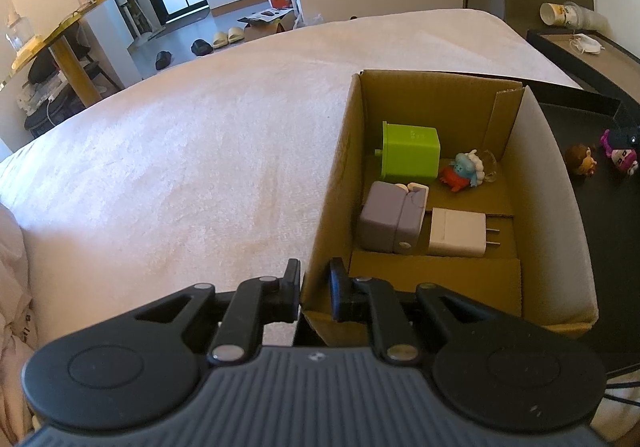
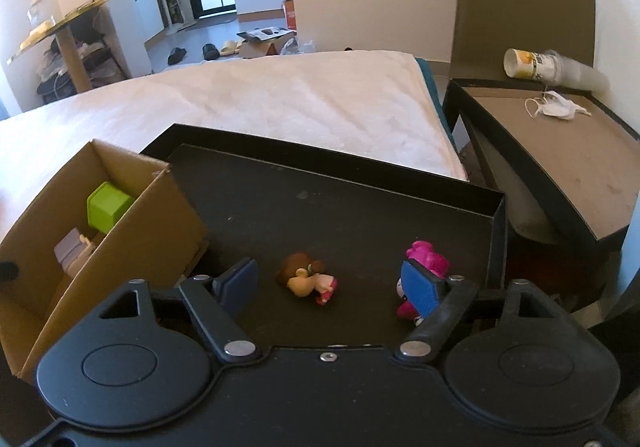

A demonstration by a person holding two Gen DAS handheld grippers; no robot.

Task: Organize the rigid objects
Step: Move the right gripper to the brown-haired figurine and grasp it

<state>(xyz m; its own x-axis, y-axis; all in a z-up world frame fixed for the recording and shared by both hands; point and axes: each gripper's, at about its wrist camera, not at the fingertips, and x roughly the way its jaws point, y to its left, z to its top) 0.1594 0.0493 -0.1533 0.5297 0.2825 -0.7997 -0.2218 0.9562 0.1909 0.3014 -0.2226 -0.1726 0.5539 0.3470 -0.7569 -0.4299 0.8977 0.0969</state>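
Note:
A cardboard box (image 1: 560, 207) sits on the bed and holds a green block (image 1: 410, 151), a grey-purple case (image 1: 386, 221), a white charger (image 1: 458, 232) and a blue-and-red figurine (image 1: 464, 169). My left gripper (image 1: 314, 289) is shut on the box's near left wall. The box also shows in the right wrist view (image 2: 160, 231). On a black tray (image 2: 340, 207) lie a brown-haired figurine (image 2: 308, 279) and a pink figurine (image 2: 426, 259). My right gripper (image 2: 330, 283) is open low over the tray, its fingers either side of the brown-haired figurine, the right finger in front of the pink one.
The white bed cover (image 1: 180, 151) spreads left and behind the box. A dark side table (image 2: 560, 151) to the right carries a stack of paper cups (image 2: 540, 65) and a face mask (image 2: 556, 109). Shoes and boxes lie on the floor far behind.

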